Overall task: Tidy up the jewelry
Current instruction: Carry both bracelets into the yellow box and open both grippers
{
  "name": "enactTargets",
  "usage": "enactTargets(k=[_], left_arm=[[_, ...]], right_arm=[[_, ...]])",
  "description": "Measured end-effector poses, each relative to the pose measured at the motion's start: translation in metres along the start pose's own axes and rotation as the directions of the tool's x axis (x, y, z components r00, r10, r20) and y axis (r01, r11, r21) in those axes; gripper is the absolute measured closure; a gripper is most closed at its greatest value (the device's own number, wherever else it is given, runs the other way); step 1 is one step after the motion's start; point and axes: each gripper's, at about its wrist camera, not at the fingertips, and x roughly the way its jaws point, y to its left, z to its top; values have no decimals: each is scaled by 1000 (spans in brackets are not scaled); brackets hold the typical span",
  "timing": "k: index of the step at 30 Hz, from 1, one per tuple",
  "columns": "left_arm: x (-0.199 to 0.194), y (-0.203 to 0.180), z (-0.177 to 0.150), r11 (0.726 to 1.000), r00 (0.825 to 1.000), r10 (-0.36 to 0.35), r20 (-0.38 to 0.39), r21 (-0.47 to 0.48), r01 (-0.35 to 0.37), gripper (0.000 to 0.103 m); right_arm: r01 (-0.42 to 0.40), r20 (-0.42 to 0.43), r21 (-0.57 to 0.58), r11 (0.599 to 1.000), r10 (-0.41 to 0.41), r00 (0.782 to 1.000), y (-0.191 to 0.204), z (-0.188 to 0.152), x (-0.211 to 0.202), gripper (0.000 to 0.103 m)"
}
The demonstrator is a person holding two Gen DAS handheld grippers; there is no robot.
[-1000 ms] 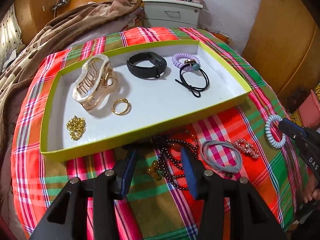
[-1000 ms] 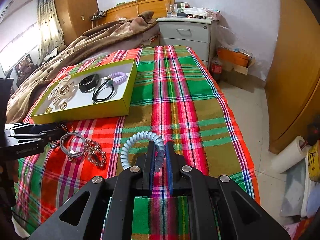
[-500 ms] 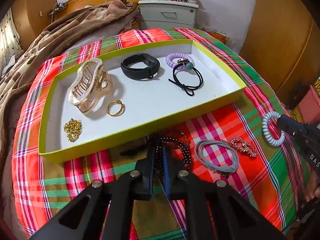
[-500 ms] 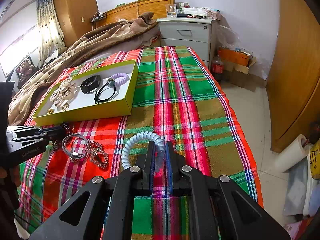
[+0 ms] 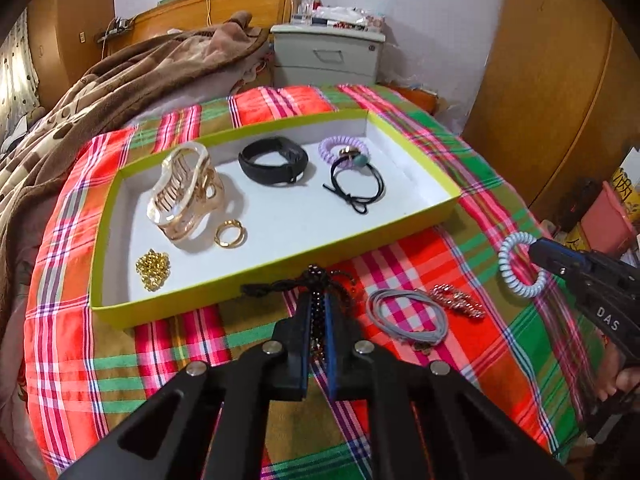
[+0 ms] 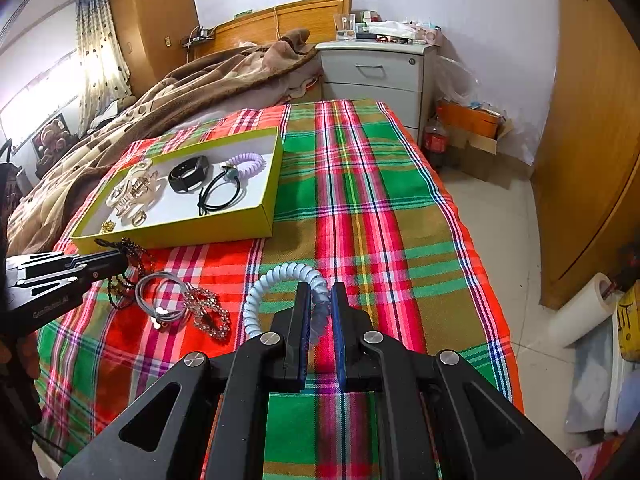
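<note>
Along the left side of the left wrist view, a brown patterned blanket (image 5: 100, 92) lies heaped beside a plaid bedspread (image 5: 120, 344). On that spread, across the middle of the frame, sits a shallow box (image 5: 256, 280) with yellow-green walls and a white floor. At its left end lie a small gold chain (image 5: 153, 269), a large pale hair claw (image 5: 185, 194) and, just right of the claw, a gold ring (image 5: 230, 233). Toward the upper centre of the box is a black band (image 5: 273, 161), and further right a lilac coil hair tie (image 5: 344, 149) touches a black elastic tie (image 5: 356, 186) that carries a bead.

Below the box's near wall, at lower centre, the left gripper (image 5: 316, 300) is clamped on a black beaded necklace (image 5: 318, 312); the beads run up between the blue pads, and a knotted dark cord sticks out to the left past the fingertips. To the right of it, on the spread, lies a grey hair tie (image 5: 406, 314), with a rhinestone clip (image 5: 458, 300) just beside it.

At the right edge of that view the right gripper (image 5: 536, 249) pinches a pale blue coil hair tie (image 5: 522, 265), which stands clear of the box. From the right wrist view the same coil (image 6: 280, 284) arches left from between the closed pads of the right gripper (image 6: 320, 300), above the bedspread and well apart from the box (image 6: 224, 228) in the upper left. A grey bedside cabinet (image 6: 376, 80) stands at upper centre, wooden doors fill the far right.
</note>
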Motion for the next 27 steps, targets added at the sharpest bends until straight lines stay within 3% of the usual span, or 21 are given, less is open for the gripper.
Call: enactTargets(k=[15,27], left_arm=[[-29,8,2,999,997,-29,65,-14,30,96],[-57,23,20,999,989,-47,138,-17,50,96]], right_arm=[[-2,32,-18,1000,3,999,14,9,-14,93],[-49,82,-42,998,52,995,33,42,-20,93]])
